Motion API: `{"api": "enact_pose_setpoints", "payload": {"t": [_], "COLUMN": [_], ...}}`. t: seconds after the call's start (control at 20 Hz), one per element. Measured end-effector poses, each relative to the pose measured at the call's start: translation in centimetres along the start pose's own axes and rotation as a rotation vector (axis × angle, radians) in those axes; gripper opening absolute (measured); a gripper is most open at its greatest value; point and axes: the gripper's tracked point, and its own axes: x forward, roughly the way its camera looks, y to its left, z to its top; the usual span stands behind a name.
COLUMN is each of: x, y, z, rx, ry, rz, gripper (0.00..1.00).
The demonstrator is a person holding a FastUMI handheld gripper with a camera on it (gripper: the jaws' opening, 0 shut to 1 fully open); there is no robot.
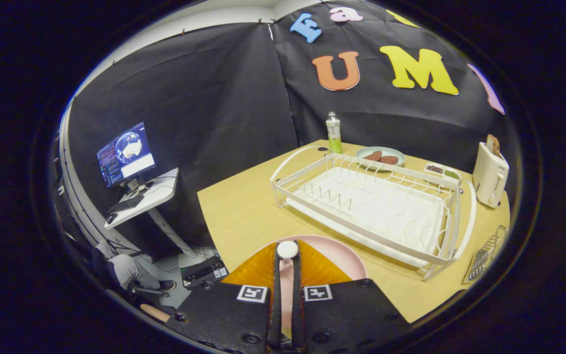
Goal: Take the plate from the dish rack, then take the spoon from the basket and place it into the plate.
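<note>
The gripper [287, 255] is clenching the spoon [287, 250] over the plate [347, 258]; lowering it before letting go is wisest.

Light: even, bright, from overhead; the wooden table [243, 216] is evenly lit.
Shadows: soft and short, under the dish rack [366, 206] and beside the toaster [490, 174].
Glare: the monitor [126, 153] at far left glows, partly washed out.
Distortion: strong fisheye; the table edges and rack rails bow outward.
Focus: the centre is sharp; the wire basket [487, 253] at the right rim is soft and smeared.
</note>
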Motion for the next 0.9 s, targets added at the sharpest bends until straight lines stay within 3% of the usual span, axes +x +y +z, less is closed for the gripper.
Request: {"api": "enact_pose_setpoints", "payload": {"t": [0.3,0.35,0.5,0.75,0.9], "x": [0.0,-0.1,-0.9,-3.6,-6.7], "y": [-0.7,-0.9,-1.6,-3.7,-5.4], "z": [0.8,1.1,2.1,3.8,4.6], "rx": [-0.021,-0.017,0.003,0.023,0.047], "ry": [-0.044,-0.057,-0.099,-0.209,-0.312], "rz": [-0.037,-0.046,-0.079,-0.221,-0.341], "gripper": [0.24,0.35,0.49,0.9,0.98]}}
